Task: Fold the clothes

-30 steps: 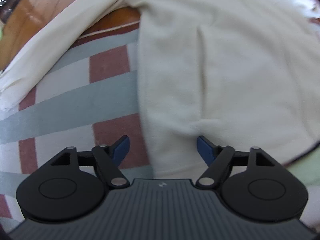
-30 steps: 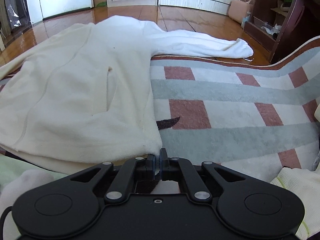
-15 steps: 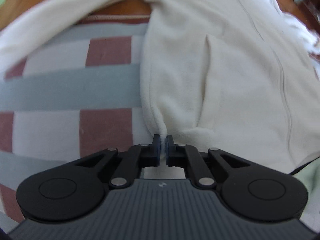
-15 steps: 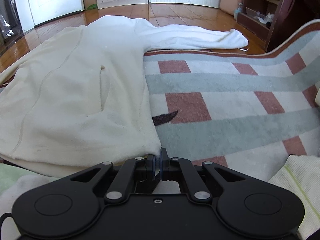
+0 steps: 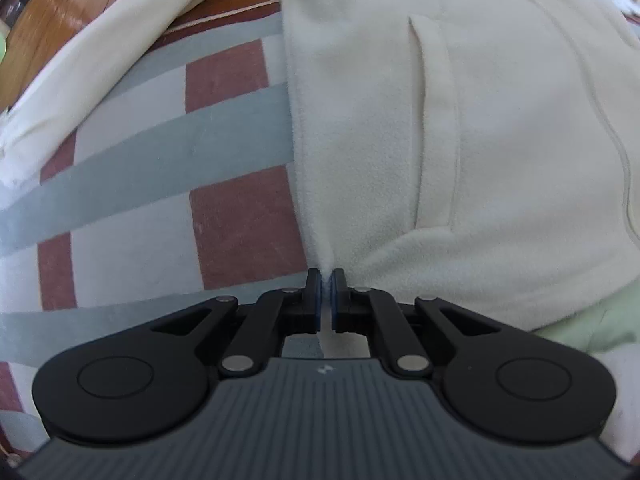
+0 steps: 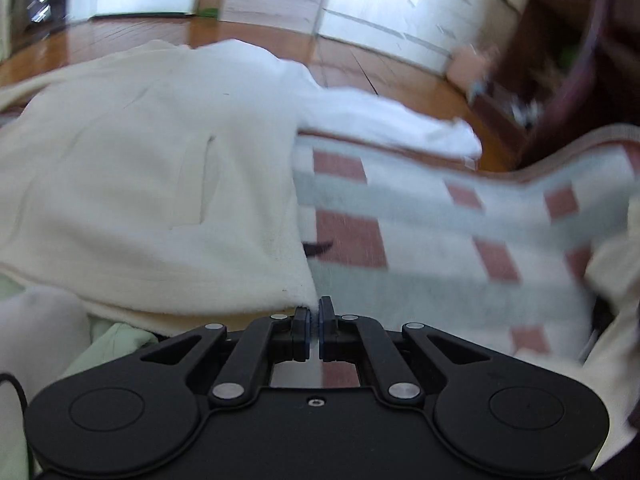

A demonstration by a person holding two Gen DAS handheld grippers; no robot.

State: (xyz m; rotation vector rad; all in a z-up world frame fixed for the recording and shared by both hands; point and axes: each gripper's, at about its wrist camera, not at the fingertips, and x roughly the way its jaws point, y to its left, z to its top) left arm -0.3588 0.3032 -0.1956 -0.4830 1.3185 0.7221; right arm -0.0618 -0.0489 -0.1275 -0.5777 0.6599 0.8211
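On checked rug of grey-green bands and brick-red squares, cream fleece jacket with slit pockets spread flat, front up, one sleeve trailing over rug edge onto polished wooden floor. Left gripper: fingers pressed together, pinching bottom corner of jacket hem, fleece visibly nipped between blue pads. Right gripper: fingers likewise pressed together, clamped on opposite bottom hem corner of same jacket, cloth edge caught at the tips. Other sleeve lying outstretched across far rug border. Pale green garment partly under hem near both grippers. Right view blurred; white drawer fronts beyond floor, detail not legible
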